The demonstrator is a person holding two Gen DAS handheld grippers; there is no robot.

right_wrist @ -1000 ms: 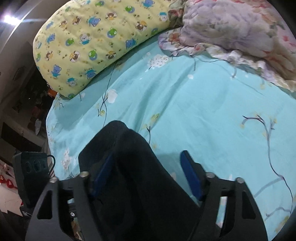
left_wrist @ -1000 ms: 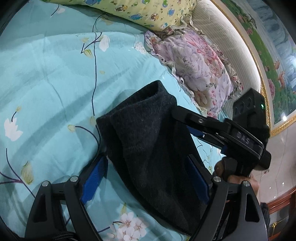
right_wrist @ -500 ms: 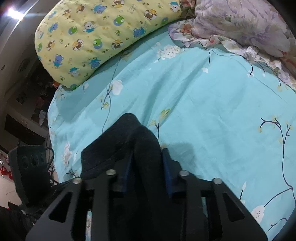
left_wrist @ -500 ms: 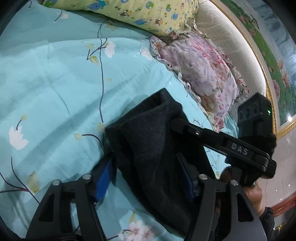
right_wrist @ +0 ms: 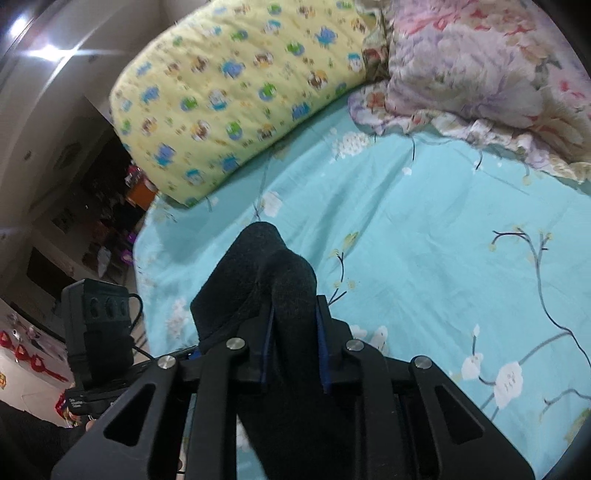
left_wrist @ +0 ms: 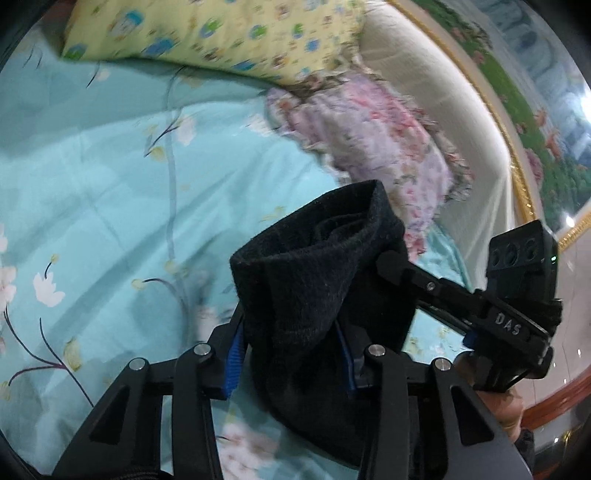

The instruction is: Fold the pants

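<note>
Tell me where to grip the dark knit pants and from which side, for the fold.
Grip the dark knit pants at the bunched top edge, coming from the near side along the turquoise floral bedsheet. The cloth humps into thick ridges there, which both hand-held grippers, left and right, already pinch, one at each end. A flat middle grab would likely catch the sheet.

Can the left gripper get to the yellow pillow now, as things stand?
Probably not. The left gripper is shut on the dark pants, which fill its jaws, and the yellow pillow lies far across the blue sheet.
</note>
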